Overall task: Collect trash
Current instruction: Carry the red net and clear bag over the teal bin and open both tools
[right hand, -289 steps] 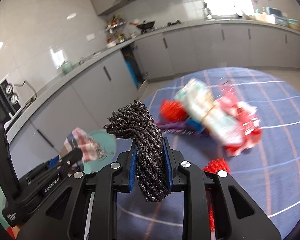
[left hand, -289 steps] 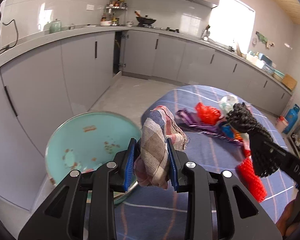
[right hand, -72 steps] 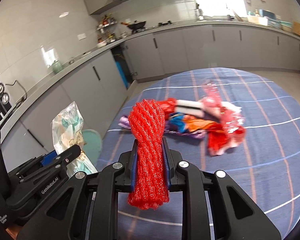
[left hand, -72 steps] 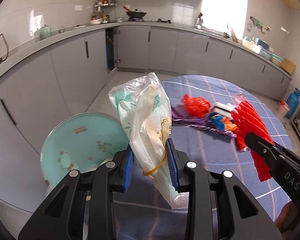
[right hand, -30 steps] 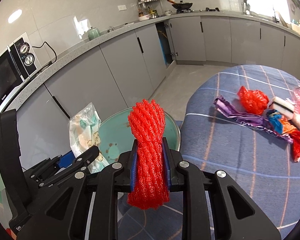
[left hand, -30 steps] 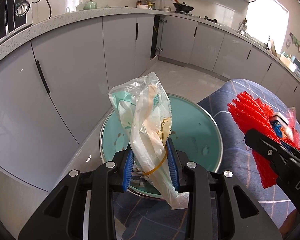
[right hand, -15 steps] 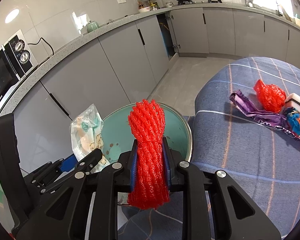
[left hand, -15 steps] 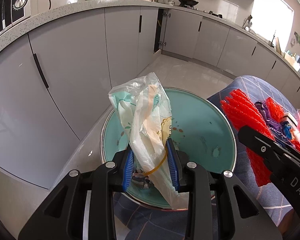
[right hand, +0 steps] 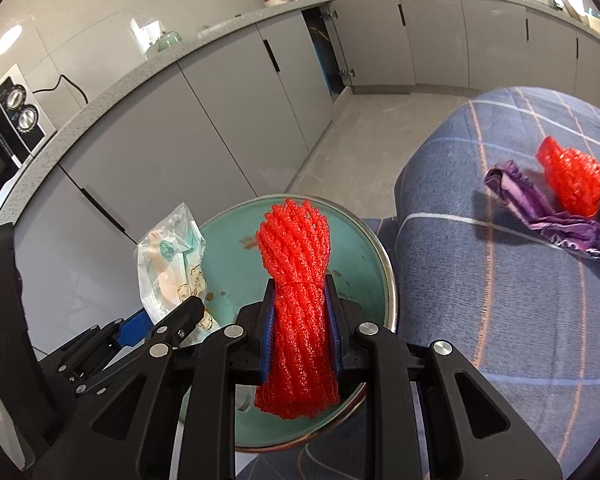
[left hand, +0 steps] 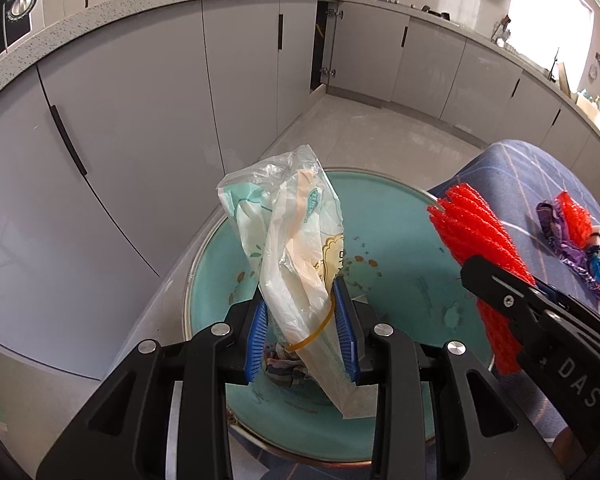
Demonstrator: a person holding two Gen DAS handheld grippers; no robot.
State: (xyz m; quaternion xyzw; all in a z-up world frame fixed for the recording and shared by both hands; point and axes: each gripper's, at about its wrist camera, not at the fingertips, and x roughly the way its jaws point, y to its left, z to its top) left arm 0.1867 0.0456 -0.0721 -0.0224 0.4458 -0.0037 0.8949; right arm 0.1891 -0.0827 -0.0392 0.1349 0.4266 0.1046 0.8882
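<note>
My left gripper (left hand: 302, 334) is shut on a clear plastic bag (left hand: 296, 256) printed in green and cream, a yellow rubber band around its lower part. It hangs over the teal bin (left hand: 404, 248) with a metal rim. A checked cloth (left hand: 282, 364) lies at the bin's bottom. My right gripper (right hand: 300, 328) is shut on a bundle of red foam net (right hand: 296, 280), held above the same bin (right hand: 364, 264). In the left wrist view the right gripper and its red net (left hand: 480, 240) stand at the bin's right rim. The plastic bag (right hand: 170, 256) shows left in the right wrist view.
A table under a blue striped cloth (right hand: 500, 280) lies right of the bin, with a purple wrapper (right hand: 540, 204), another red net ball (right hand: 572, 176) and more scraps. Grey kitchen cabinets (left hand: 160, 100) stand behind the bin, with pale floor (left hand: 360, 128) between.
Both grippers have come down and closer over the bin, which now fills more of each view. The bag and the red net stay gripped. The table's scraps have slid toward the right edge.
</note>
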